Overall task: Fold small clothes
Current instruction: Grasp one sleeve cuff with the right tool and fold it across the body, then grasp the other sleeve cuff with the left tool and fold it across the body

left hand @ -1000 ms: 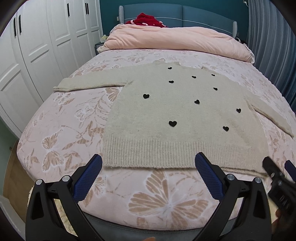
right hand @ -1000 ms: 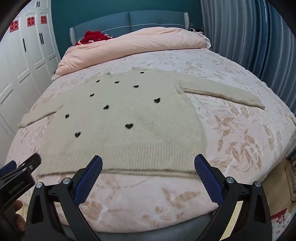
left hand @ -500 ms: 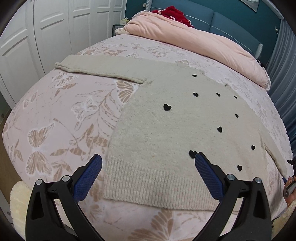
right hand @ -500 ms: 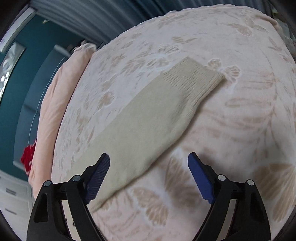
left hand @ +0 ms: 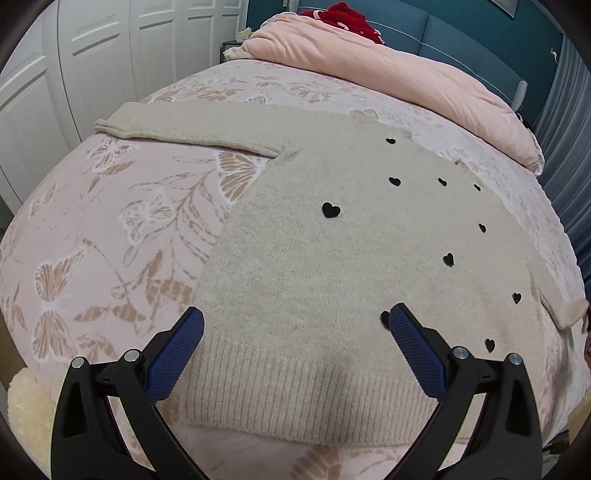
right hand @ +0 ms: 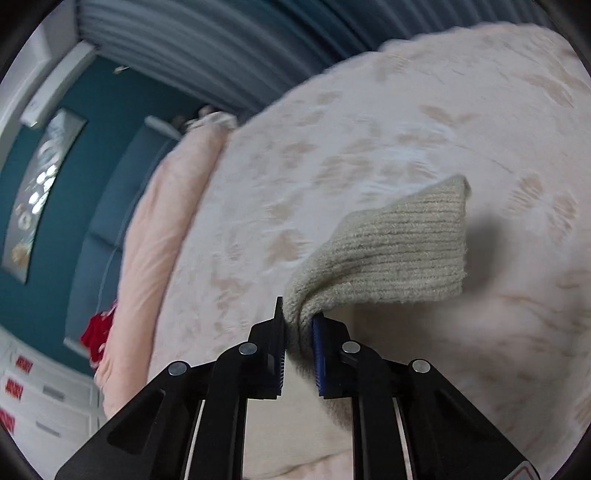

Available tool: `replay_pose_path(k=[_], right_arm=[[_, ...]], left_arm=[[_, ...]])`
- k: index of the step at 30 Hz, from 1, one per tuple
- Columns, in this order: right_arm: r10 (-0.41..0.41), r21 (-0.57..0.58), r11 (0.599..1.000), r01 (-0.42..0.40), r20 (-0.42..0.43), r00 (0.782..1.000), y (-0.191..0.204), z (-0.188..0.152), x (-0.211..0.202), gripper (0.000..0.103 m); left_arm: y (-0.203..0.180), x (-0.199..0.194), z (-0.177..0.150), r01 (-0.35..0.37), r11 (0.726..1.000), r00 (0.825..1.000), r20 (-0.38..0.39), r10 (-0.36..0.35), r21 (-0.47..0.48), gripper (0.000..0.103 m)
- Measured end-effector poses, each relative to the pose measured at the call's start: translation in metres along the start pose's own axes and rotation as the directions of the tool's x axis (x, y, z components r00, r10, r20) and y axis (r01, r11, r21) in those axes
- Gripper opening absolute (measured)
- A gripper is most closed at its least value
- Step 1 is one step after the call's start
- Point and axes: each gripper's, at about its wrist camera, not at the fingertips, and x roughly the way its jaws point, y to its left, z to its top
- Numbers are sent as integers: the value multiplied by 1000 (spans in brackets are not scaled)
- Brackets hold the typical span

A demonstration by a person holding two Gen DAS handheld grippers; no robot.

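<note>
A beige knit sweater [left hand: 332,266] with small black hearts lies flat on the bed, hem toward me. Its left sleeve [left hand: 184,125] stretches out to the left. My left gripper [left hand: 295,343] is open above the ribbed hem and holds nothing. My right gripper [right hand: 298,332] is shut on the ribbed cuff of the right sleeve [right hand: 399,251] and holds it lifted off the bedspread. In the left wrist view that sleeve end [left hand: 565,314] is raised at the far right edge.
The bed has a pink floral bedspread [left hand: 110,229]. A pink duvet [left hand: 388,70] and a red garment [left hand: 343,18] lie at the headboard. White wardrobe doors [left hand: 92,55] stand on the left and blue curtains [left hand: 565,122] on the right.
My right gripper has closed on the right sleeve's cuff and lifted it off the bed. My left gripper has moved forward over the sweater's hem, still open.
</note>
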Motion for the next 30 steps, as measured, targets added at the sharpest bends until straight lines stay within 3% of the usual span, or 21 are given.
replay_pose_path(k=[2,3,5,7,10,13,16,18,19,22,24,26,28,30], right_arm=[[157,-142,976,-163,-48,986,73,-19,-6,13],[237,-213,944,-252,-91,967,113,-35,-11,13],[352,-329,856,-398,-192,916,182,-76,-18,13],[405,-403,765,-503,-306,862,236,-128,-16,13],[379,-447,677,-585,-470,797,283,-217,8,18],[262,-457,661,-596,-603,753,288,-299,43,25],[150,-535,634,-559,-624,767,271,-344,50,37],[130,-558,634,-536,-606,785,249,-345,40,48],[132,-554,652,-518,-589,797,236,-339,31,54],[107,-544,716,-438,-534,838,187,-309,16,57],[60,-550,756,-354,-480,875,156,-288,11,57],[37,-511,807,-294,-454,890,129,-266,12,58],[16,-463,850,-251,-454,891,108,-250,17,58],[6,-439,870,-225,-447,895,95,-243,20,58]], left_arm=[[3,-1,2,11,1000,1000,8,-11,-10,98],[4,-2,3,19,1000,1000,10,-19,-17,98],[7,-4,6,29,999,999,17,-28,-33,98],[9,-8,10,41,998,999,29,-40,-51,98],[10,-12,20,68,995,997,53,-64,-69,98],[8,-10,37,124,989,991,59,-120,-81,98],[2,2,63,208,972,978,52,-203,-108,98],[-5,18,82,269,954,963,36,-267,-134,98],[-9,29,92,296,944,955,25,-296,-149,98],[-27,71,117,327,926,942,-15,-336,-188,98],[-39,106,127,303,932,946,-53,-319,-201,98],[-43,145,128,229,939,951,-144,-272,-258,98],[-37,172,121,224,897,930,-192,-314,-381,98],[-36,173,120,209,875,945,-140,-296,-437,97]])
